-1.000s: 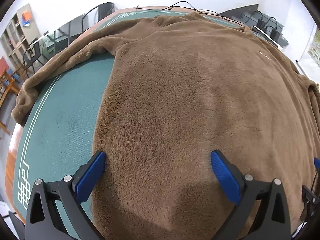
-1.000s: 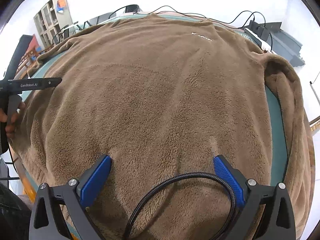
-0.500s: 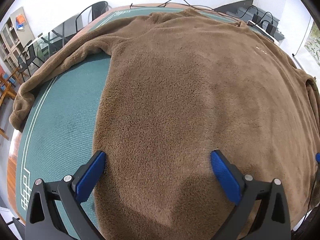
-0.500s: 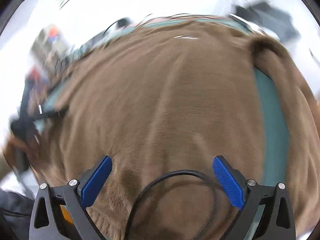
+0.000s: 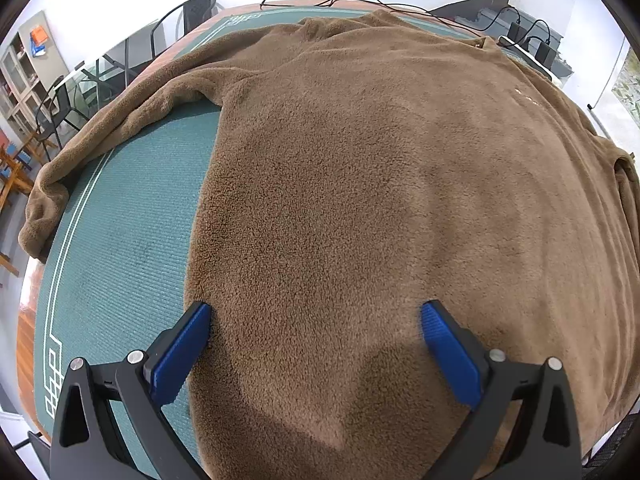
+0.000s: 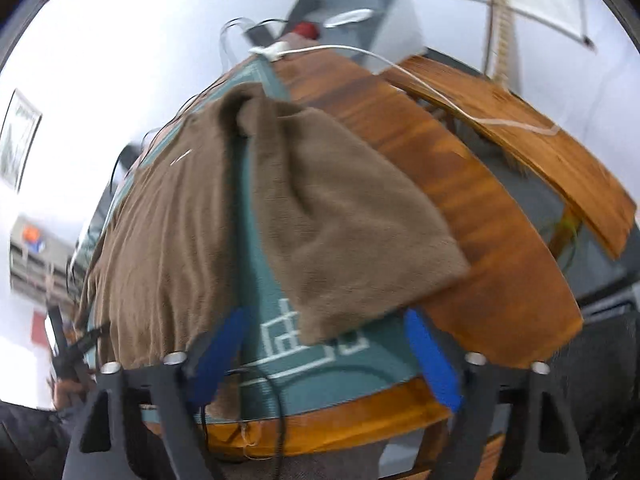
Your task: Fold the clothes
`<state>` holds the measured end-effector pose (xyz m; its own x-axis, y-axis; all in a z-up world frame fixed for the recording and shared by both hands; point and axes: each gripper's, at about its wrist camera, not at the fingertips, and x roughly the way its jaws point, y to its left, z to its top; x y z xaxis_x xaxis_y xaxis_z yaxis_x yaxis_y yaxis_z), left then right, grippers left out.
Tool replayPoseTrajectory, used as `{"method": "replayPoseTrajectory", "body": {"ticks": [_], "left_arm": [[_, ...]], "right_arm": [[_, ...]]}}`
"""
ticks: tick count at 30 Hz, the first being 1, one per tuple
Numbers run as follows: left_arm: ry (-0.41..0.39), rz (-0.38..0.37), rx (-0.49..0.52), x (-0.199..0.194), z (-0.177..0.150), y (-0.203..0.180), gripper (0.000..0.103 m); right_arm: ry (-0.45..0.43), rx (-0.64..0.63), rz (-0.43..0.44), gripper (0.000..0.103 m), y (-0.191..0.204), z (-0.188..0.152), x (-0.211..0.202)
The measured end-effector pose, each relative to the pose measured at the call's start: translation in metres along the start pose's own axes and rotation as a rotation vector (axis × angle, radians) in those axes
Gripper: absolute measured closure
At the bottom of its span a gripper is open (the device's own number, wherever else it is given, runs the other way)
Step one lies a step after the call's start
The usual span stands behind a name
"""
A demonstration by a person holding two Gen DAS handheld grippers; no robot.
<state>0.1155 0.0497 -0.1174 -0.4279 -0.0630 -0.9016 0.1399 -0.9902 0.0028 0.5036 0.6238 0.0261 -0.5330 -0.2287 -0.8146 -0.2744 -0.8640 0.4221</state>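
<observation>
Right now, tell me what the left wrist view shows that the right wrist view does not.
Only the left wrist view shows the left sleeve trailing to the table edge, the collar and the open left gripper over the sweater's body.

Only the right wrist view shows the right sleeve across the wooden table rim, with the right gripper open, its jaws just narrowed around nothing.

Both show the brown fleece sweater on the green mat.
</observation>
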Motion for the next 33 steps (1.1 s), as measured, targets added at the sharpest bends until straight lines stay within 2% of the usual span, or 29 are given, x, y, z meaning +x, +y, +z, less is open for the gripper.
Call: {"method": "replayPoseTrajectory", "body": {"ticks": [3, 6, 10, 15, 19, 24, 29, 33], "left_arm": [[0.001, -0.001, 0.001, 0.0, -0.001, -0.002, 0.0], [-0.002, -0.001, 0.002, -0.001, -0.003, -0.003, 0.0], [-0.009, -0.003, 0.005, -0.002, -0.006, -0.005, 0.0], [-0.017, -0.003, 0.003, -0.005, -0.008, -0.007, 0.0], [-0.032, -0.002, 0.002, -0.009, -0.013, -0.01, 0.0], [-0.04, -0.001, 0.0, -0.013, -0.018, -0.01, 0.0], [-0.038, -0.004, 0.005, -0.009, -0.02, 0.003, 0.0], [0.011, 0.0, -0.006, -0.011, -0.011, 0.003, 0.0]], "right_arm": [[-0.01, 0.07, 0.014, 0.025, -0.02, 0.004, 0.002], [-0.022, 0.154, 0.076, 0.025, -0.034, 0.011, 0.01], [-0.046, 0.193, 0.129, 0.027, -0.04, 0.021, 0.021], [-0.068, 0.22, 0.139, 0.062, -0.037, 0.03, 0.032], [-0.081, 0.231, 0.107, 0.074, -0.039, 0.033, 0.037], [-0.128, 0.22, 0.092, 0.093, -0.035, 0.039, 0.03], [-0.256, 0.235, 0.173, 0.095, -0.028, 0.064, -0.008], [-0.386, 0.231, 0.247, 0.095, -0.018, 0.091, -0.049]]}}
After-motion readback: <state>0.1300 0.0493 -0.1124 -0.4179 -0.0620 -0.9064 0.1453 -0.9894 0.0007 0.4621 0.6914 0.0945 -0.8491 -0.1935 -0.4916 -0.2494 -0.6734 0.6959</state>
